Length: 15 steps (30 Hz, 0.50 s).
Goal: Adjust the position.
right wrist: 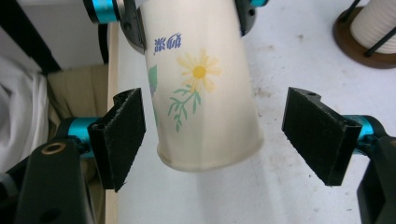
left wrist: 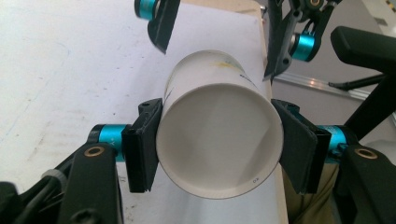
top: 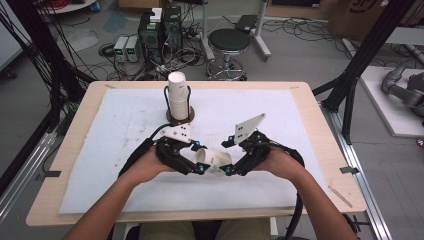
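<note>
A white paper cup (top: 212, 162) printed with a yellow flower (right wrist: 199, 71) lies sideways between both grippers, above the white mat (top: 125, 125). My left gripper (top: 198, 158) is shut on the cup (left wrist: 219, 140) just behind its open rim, one jaw on each side. My right gripper (top: 229, 155) faces it from the right and stands open. Its pads (right wrist: 123, 135) sit either side of the cup's (right wrist: 205, 93) closed bottom end, with a gap on each side. In the left gripper view the right gripper (left wrist: 219, 32) shows beyond the cup.
A stack of white cups (top: 178, 92) stands in a wire holder on a round brown base (top: 181, 119) at the back middle of the mat. The wooden table edge (top: 75, 130) rings the mat. A stool (top: 228, 42) and electronics stand on the floor beyond.
</note>
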Tool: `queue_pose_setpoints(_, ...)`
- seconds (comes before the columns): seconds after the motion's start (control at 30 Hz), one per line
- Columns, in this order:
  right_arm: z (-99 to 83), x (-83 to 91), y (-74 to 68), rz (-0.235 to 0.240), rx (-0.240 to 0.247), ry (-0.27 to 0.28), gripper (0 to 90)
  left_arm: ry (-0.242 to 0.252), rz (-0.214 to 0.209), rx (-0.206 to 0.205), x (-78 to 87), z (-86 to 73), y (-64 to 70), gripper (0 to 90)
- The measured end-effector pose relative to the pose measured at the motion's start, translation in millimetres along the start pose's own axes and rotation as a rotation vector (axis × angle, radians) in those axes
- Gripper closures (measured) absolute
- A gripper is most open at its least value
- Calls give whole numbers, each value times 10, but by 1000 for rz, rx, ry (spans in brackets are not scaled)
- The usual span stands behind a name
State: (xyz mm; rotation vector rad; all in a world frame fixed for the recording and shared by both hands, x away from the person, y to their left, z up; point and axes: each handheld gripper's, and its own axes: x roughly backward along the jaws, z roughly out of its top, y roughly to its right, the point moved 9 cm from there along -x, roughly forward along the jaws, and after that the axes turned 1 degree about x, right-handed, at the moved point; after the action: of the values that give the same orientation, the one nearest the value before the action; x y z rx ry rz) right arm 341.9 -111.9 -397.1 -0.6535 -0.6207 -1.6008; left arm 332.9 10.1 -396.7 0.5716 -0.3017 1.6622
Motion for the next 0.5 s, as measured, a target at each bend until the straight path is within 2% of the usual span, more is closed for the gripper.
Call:
queue_pose_setpoints(0.13,8,85,18,-17,-34,78,215,34,7,12,23,-5,-7,375)
queue_pose_setpoints(0.23,2,136,36,-41,-41,130,213,58,12,17,33,1,-5,375)
queue_pose_setpoints(0.5,-65,194,20,-70,-73,235,202,121,21,23,74,6,-12,375)
